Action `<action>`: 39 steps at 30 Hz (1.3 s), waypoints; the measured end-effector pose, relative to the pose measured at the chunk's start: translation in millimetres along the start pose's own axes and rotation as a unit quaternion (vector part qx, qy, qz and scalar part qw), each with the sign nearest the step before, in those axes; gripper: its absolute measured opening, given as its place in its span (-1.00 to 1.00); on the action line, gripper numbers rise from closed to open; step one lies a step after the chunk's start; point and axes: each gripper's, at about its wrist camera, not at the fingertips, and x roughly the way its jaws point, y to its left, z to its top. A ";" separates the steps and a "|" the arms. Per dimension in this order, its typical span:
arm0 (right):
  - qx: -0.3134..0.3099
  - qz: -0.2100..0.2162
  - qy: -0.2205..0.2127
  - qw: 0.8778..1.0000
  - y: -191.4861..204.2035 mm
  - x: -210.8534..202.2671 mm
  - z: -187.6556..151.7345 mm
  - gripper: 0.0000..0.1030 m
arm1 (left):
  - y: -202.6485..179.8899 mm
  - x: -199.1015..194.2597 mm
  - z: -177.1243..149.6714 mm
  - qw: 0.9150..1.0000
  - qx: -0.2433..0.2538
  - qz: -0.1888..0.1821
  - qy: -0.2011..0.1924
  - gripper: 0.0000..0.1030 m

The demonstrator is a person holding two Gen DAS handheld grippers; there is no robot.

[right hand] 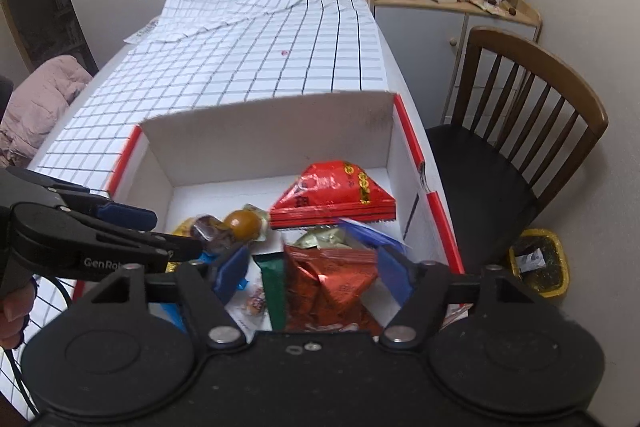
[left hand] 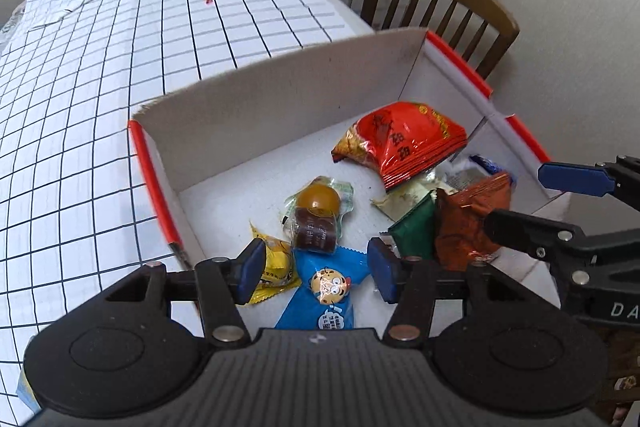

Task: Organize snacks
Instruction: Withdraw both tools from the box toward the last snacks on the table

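Currently, the snacks are seen inside the white box (left hand: 288,99) at the table's (left hand: 100,107) near end. The blue packet (left hand: 326,291) lies lengthwise between the left claw's (left hand: 318,273) spread pads, unpinched. The brown foil packet (right hand: 332,283) sits below the right claw (right hand: 314,273), likewise spread and holding nothing.

**Two black hand-held grippers with blue pads**

The left gripper (left hand: 316,269) is matte black plastic, with a ribbed housing flanked by two round discs. Silver rivets pin its linkage arms, and its fingertips (left hand: 251,269) wear dark blue pads. The right gripper (right hand: 314,269) is built the same way. White lettering runs along each body. A black cable (right hand: 18,377) trails below the left one.
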 end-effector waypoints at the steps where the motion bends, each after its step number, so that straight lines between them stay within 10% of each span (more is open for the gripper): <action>1: 0.000 0.000 -0.003 1.000 2.5 -3.8 0.0 0.42 | 1.3 -4.6 -1.1 1.000 0.000 -0.002 -0.005 0.07; 39: -0.002 0.060 -0.087 0.994 204.2 -60.7 -20.5 0.92 | 176.6 -163.9 -75.8 0.991 0.001 0.006 -0.135 0.54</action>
